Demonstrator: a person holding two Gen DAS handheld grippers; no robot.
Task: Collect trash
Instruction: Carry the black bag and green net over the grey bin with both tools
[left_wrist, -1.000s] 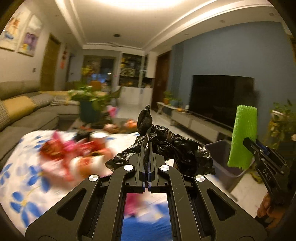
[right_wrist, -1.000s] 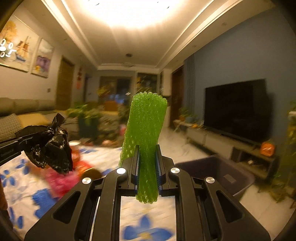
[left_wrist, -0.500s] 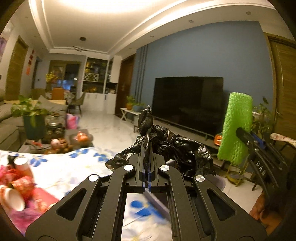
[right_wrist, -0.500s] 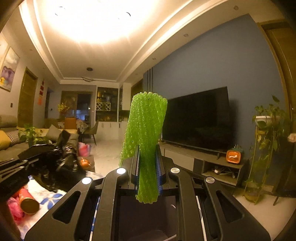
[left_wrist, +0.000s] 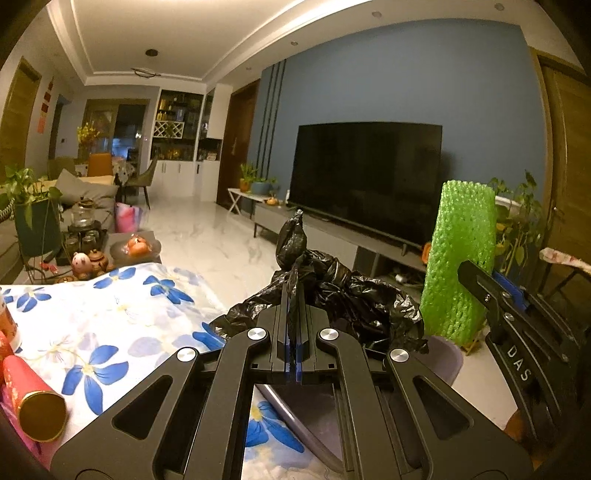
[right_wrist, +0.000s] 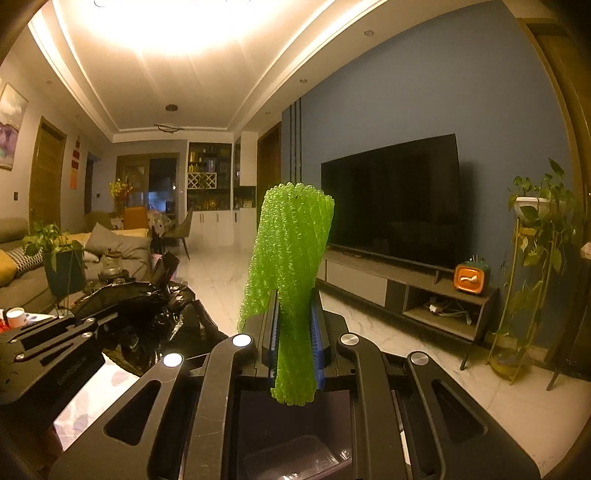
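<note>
Both grippers are swinging away from the flowered tablecloth toward the television. Standing upright at frame centre, the green foam net is being clenched by the right gripper; the left gripper is pinching the black plastic bag over the grey bin.

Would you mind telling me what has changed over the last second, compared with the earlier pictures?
Both grippers have swung right, away from the littered floral tablecloth toward the TV wall, and now sit above the grey bin. Nothing was let go: the left gripper stays shut on the black plastic bag, the right gripper on the green foam net.
</note>
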